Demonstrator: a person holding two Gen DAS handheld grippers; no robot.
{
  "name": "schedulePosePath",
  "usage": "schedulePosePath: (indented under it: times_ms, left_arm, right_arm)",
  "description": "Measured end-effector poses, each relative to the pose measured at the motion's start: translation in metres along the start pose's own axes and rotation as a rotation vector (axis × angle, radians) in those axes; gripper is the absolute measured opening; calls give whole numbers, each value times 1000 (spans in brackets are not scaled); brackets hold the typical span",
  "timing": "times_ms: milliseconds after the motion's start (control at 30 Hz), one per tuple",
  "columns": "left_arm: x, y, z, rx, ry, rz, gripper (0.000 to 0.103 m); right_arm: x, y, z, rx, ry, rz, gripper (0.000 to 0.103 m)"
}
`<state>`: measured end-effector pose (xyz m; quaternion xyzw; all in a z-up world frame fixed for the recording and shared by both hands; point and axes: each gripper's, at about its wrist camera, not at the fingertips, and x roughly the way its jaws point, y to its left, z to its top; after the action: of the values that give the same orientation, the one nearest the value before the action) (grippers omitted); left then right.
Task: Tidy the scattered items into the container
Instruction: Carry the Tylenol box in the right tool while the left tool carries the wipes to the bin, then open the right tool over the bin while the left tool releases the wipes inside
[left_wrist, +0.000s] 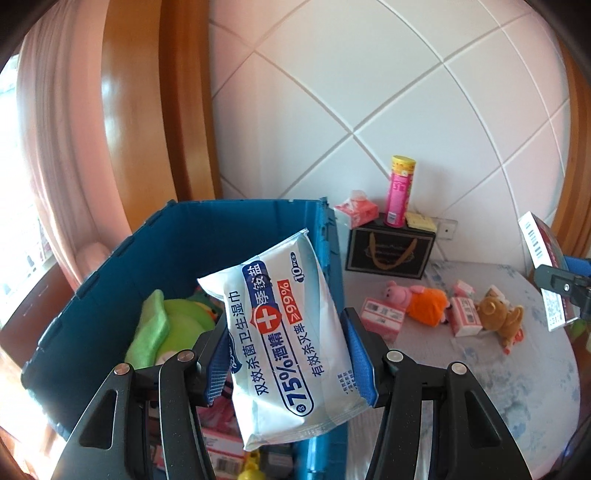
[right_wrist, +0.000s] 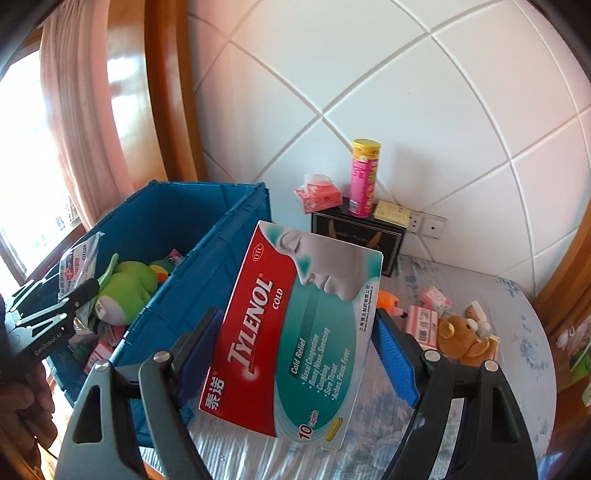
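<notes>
A: What does your left gripper (left_wrist: 284, 350) have?

B: Your left jaws are pinching a wipes pack (left_wrist: 286, 328), white and blue with a red cross on it. You hold it tilted over the near end of the blue crate (left_wrist: 122, 266). In the right wrist view that same gripper (right_wrist: 79, 295) shows at the crate's left edge, with your hand (right_wrist: 26, 402) below it.

A: And your right one?

B: Your right gripper (right_wrist: 295, 350) has its jaws clamped on a Tylenol box (right_wrist: 295, 332), red and teal, gripped by its two side edges. You hold it just right of the crate's long wall, above the flowered bedsheet (right_wrist: 517, 350), not over the crate opening.

A: What already lies in the crate?

B: A green plush (right_wrist: 127, 284) against the far side, and pink cartons (right_wrist: 99, 347) low on the bottom. Some of it is too cluttered for you to tell apart.

A: What is scattered on the bed?

B: A brown bear (right_wrist: 461, 339), a pink pig toy (left_wrist: 399, 291) in orange, and several pink boxes (left_wrist: 380, 317) around them. They lie close together, well apart from the crate.

A: Behind them?

B: A black case (left_wrist: 388, 251) against the tiled wall, with a pink can (left_wrist: 399, 192), a tissue pack (left_wrist: 356, 210) and a yellow pad (left_wrist: 421, 221) on top.
</notes>
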<state>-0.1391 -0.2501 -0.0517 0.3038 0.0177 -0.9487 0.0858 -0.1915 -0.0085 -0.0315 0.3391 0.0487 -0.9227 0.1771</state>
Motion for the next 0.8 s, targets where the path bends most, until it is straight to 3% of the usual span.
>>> schedulePosePath:
  times_ms: [333, 800]
  left_arm:
    - [25, 55, 1, -16, 37, 36, 55]
    - [61, 97, -5, -33, 95, 44, 55]
  right_arm:
    - [54, 96, 44, -94, 3, 156, 80]
    - [121, 174, 87, -175, 35, 239, 80]
